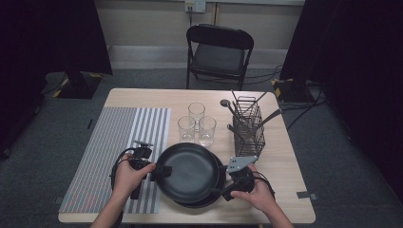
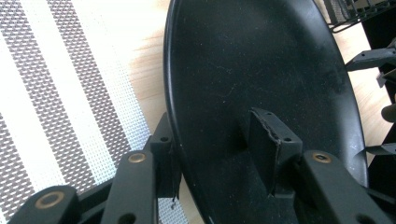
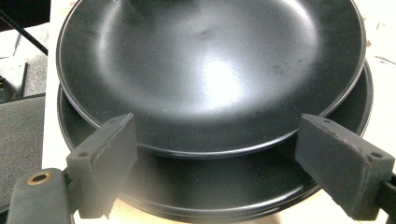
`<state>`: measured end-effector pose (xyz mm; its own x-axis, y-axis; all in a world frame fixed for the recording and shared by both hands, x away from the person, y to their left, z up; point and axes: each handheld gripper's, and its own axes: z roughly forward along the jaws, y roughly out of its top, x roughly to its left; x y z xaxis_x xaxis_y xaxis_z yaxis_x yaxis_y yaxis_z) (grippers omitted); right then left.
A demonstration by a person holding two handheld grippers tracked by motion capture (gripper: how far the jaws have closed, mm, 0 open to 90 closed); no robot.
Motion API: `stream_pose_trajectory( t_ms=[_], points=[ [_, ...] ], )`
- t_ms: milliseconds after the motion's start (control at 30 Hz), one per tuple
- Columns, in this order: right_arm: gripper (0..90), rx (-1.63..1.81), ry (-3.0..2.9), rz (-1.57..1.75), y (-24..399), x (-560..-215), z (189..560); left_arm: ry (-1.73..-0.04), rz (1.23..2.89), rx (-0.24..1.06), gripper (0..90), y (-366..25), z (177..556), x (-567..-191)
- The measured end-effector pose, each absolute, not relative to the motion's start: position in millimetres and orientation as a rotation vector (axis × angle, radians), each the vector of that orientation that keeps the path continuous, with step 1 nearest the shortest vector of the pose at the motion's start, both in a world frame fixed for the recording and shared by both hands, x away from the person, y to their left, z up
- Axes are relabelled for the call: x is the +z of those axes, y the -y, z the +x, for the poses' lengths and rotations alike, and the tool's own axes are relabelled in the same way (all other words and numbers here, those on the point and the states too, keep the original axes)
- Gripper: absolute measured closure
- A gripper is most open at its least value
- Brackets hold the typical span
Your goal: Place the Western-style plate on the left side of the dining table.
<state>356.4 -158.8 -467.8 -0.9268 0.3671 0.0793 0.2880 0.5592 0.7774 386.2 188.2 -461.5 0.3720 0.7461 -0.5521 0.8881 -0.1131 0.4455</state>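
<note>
Two black plates are stacked near the table's front edge. The top plate point(image 1: 187, 173) point(image 2: 252, 70) point(image 3: 210, 70) sits shifted to the left over the lower plate point(image 1: 221, 167) point(image 3: 210, 186). My left gripper point(image 1: 164, 172) point(image 2: 217, 154) has the top plate's left rim between its jaws, one pad under the rim and one pad on the inner face. My right gripper point(image 1: 225, 189) point(image 3: 224, 158) stands wide open at the stack's right edge, its pads apart from both plates.
Three clear glasses point(image 1: 196, 121) stand behind the plates. A black wire basket point(image 1: 248, 128) with utensils is at the right. A grey striped placemat point(image 1: 119, 142) covers the left of the table point(image 1: 285, 190). A folding chair point(image 1: 218, 52) stands beyond it.
</note>
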Motion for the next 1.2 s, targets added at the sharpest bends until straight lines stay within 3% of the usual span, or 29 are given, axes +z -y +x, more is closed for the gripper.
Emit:
stream_pose_trajectory(
  t_ms=[1200],
  points=[
    [12.6, 1.292, -2.703, 0.555, 154.9, -474.3, 358.6, -1.452, 1.884, -0.245, 67.5, -194.3, 382.6, -437.3]
  ],
)
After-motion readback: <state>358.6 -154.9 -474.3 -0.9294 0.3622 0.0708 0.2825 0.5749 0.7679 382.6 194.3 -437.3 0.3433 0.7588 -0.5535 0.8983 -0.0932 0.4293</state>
